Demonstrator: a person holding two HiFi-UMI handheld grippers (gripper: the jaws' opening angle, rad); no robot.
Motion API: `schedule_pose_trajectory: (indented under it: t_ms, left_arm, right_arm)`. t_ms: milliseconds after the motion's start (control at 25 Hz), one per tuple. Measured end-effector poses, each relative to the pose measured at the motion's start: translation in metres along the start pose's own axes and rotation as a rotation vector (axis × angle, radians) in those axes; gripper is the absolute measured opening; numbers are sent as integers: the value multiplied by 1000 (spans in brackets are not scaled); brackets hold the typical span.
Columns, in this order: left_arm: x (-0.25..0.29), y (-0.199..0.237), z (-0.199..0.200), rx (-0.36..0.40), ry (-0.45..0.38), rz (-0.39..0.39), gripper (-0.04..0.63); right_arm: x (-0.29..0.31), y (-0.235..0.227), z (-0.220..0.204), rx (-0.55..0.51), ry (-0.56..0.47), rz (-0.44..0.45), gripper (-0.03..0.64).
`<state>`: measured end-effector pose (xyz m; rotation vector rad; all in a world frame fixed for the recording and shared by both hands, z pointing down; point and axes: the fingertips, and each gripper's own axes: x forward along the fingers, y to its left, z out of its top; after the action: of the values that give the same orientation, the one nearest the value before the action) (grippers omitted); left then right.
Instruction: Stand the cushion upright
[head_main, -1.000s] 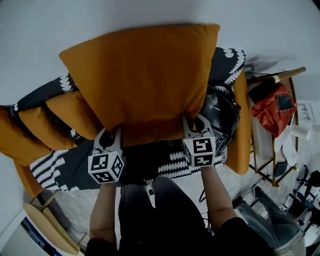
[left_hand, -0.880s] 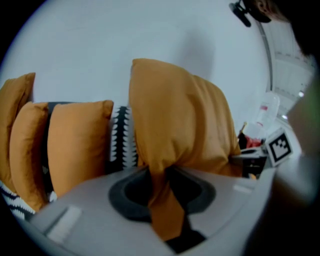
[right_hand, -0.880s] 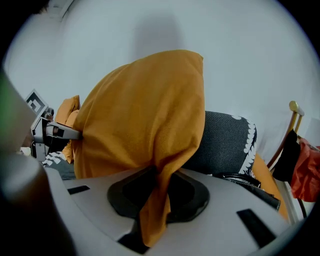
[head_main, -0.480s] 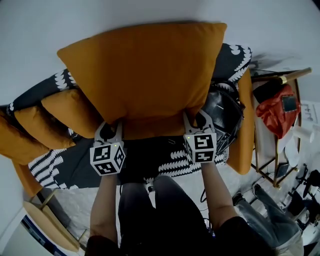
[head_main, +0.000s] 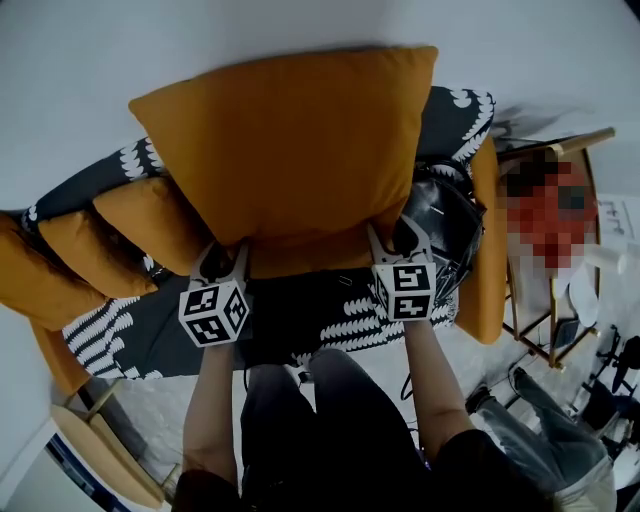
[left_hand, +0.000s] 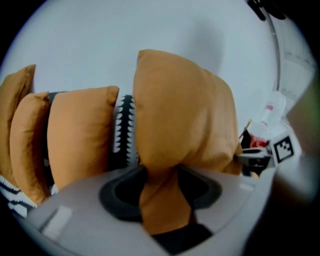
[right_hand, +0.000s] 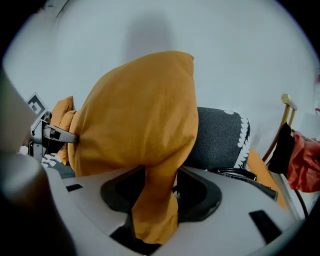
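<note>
A large orange cushion (head_main: 290, 150) stands upright on the dark patterned sofa (head_main: 330, 320), leaning back against the white wall. My left gripper (head_main: 222, 255) is at its lower left edge and my right gripper (head_main: 397, 238) at its lower right edge. In the left gripper view a fold of the cushion (left_hand: 185, 115) hangs between the jaws of the left gripper (left_hand: 162, 195), with dark gaps on both sides. The right gripper view shows the same: a fold of the cushion (right_hand: 145, 120) lies loose in the right gripper (right_hand: 157, 195). Both pairs of jaws are opening.
Three smaller orange cushions (head_main: 150, 225) stand in a row at the sofa's left. A black glossy bag (head_main: 440, 225) and another orange cushion (head_main: 485, 250) lie at the sofa's right end. A gold-framed side table (head_main: 550, 300) stands further right. A person's legs are below.
Both grippers' jaws have spread apart around the cushion's bottom edge. The cushion has stayed upright against the wall.
</note>
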<state>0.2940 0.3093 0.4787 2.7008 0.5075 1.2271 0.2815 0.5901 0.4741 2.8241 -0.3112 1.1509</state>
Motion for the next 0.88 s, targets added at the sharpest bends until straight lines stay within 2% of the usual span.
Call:
schedule_pose_trajectory:
  t_ms: [200,360,480,720,880]
  left_arm:
    - [-16,-6,8,-20,-20,-32,219]
    - [-38,-16,26,-19,-81,-74,204]
    - [-58,-22,37,-31,-104,-114,196]
    - [-102,-28,52,-38,-148,-144,122]
    - [-130,-37,56,-35,-157,-167,101]
  right_arm:
    - [-25,-5,12,13,-33,-47,196]
    - [-52,-2,28,30,-83,-62,163]
    - [-71,9,36,53,-104,-40,137]
    - [-110,30,45,75,-142,-24,86]
    - [-142,40,50,83,-171,-23,67]
